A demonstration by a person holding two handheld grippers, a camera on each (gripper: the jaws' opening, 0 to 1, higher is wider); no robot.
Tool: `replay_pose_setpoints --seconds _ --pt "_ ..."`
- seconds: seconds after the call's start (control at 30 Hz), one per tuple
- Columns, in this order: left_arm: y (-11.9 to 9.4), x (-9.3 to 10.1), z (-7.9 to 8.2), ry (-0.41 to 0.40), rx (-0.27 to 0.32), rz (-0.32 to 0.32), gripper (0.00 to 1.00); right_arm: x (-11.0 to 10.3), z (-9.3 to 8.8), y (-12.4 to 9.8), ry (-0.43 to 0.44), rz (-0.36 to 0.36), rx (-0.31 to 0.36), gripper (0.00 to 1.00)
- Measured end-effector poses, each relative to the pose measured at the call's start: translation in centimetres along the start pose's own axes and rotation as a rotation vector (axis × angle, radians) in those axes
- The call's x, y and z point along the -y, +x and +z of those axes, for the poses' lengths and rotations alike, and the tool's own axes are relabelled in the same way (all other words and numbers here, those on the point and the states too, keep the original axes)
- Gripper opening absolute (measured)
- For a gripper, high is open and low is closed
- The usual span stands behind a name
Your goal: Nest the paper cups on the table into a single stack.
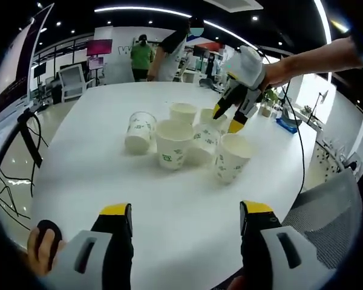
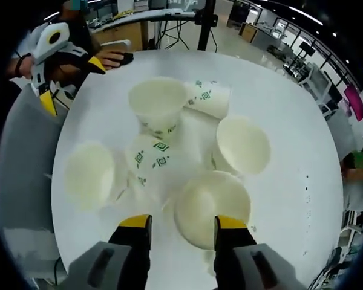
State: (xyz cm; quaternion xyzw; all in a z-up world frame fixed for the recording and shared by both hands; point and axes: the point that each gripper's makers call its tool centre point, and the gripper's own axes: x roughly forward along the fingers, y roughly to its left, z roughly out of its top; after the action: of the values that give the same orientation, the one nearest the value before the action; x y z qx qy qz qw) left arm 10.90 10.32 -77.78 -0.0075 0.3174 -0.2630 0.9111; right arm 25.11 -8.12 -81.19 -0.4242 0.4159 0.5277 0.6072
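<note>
Paper cups (image 2: 160,106) clustered mid-table (image 1: 97,181), some tipped over; a careless reach could knock the tight group apart.
Right gripper (image 2: 176,226) hovers jaws spread over the nearest upright cup (image 2: 212,208); left gripper (image 1: 184,214) waits back at the table's edge, jaws apart, holding nothing.

Two people (image 1: 151,55) beyond white table (image 1: 97,163)

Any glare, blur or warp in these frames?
Left gripper view: fisheye bends the white table edge, ceiling strip lights flare, paper cups cast soft shadows. Right gripper view: cup rims near the right hand-held gripper look washed out and soft.
</note>
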Motion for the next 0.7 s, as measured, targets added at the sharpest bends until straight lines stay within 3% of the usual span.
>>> replay_pose_setpoints --seconds 0.07,0.3,0.7 --pt "0.1 0.0 0.0 -0.001 -0.002 -0.001 0.71 -0.7 0.0 0.1 0.000 0.003 -0.007 0.38" --pt "0.2 -0.2 -0.2 -0.004 -0.007 0.001 0.71 -0.1 -0.6 1.7 0.017 0.012 -0.028 0.33" --pt "-0.1 -0.2 -0.7 -0.001 -0.015 0.001 0.71 -1.0 -0.2 1.5 0.025 0.014 -0.034 0.24"
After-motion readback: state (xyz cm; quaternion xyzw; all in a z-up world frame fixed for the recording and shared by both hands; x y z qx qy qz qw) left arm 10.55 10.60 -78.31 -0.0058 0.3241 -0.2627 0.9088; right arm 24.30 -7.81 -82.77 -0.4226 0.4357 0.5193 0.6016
